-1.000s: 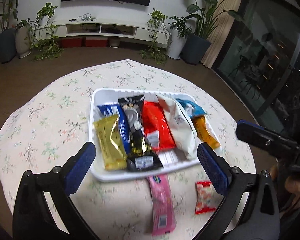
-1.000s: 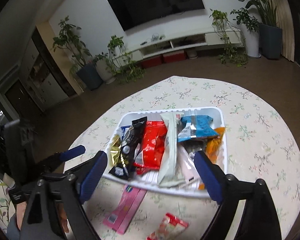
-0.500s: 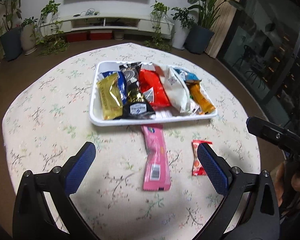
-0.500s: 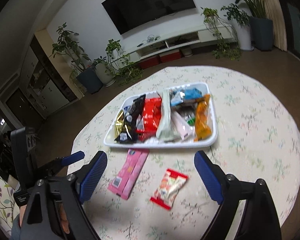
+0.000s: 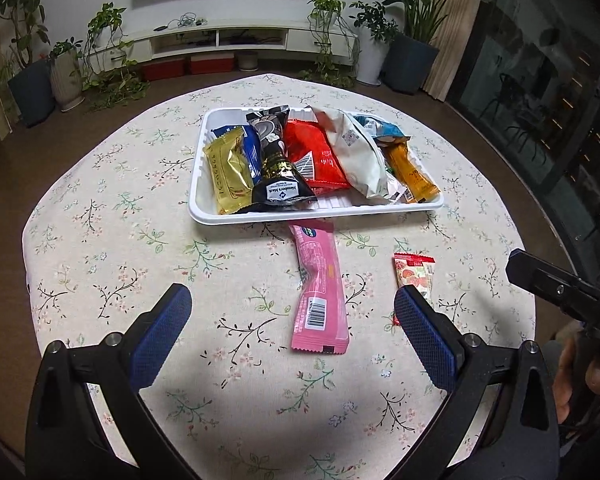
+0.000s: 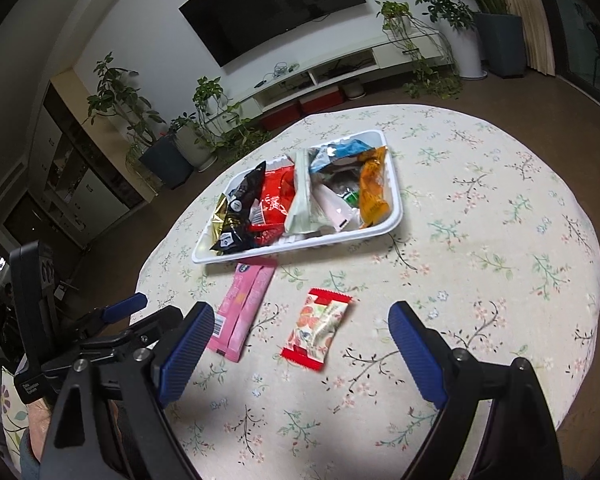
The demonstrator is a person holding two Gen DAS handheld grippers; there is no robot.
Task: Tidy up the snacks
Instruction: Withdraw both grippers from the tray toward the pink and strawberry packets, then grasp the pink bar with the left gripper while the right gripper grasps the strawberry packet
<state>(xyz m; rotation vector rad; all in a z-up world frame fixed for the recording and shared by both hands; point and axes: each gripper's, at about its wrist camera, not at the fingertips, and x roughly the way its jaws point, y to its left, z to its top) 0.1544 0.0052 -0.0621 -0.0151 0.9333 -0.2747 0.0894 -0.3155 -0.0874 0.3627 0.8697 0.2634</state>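
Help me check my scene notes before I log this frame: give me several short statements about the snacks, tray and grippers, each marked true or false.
1. The pink packet lies on the tablecloth, outside the white tray. True.
2. The left hand-held gripper is shut on the pink packet. False: it is open and holds nothing.
3. The small red packet lies inside the tray. False: it lies on the cloth beside the pink packet.
4. The gold packet is in the tray. True.
5. The right hand-held gripper is open and empty. True.
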